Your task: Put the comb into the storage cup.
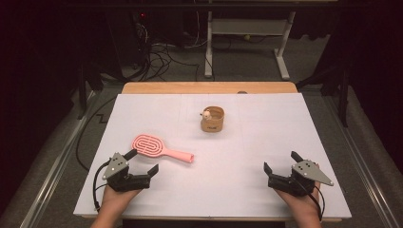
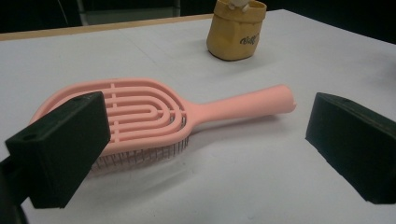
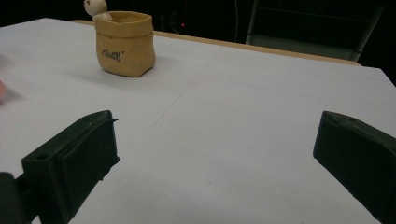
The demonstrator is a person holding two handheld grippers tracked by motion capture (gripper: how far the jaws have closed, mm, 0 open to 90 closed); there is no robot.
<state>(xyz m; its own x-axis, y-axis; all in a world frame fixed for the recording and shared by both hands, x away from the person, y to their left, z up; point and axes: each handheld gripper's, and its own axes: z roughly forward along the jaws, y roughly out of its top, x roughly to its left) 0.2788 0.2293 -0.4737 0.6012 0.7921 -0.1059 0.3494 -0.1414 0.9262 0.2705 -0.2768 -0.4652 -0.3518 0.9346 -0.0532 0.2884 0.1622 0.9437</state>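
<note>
resting claws, brush just ahead

lying flat on the white counter (image 1: 237,190), the pink brush (image 1: 159,147) sits bristles down just ahead of the left claw (image 1: 141,161), its handle pointing toward the middle. the left claw's jaws gape wide and grip nothing — in the left gripper view the brush head (image 2: 126,116) shows just past one jaw. the right claw (image 1: 281,161), well apart at the right, also stands wide and empty. a tan pot (image 1: 212,119) sits farther back.

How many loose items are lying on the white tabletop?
2. A pink hairbrush lies bristles down near the left gripper; a tan pouch-shaped cup with a small figure at its rim stands farther back, near the middle.
</note>
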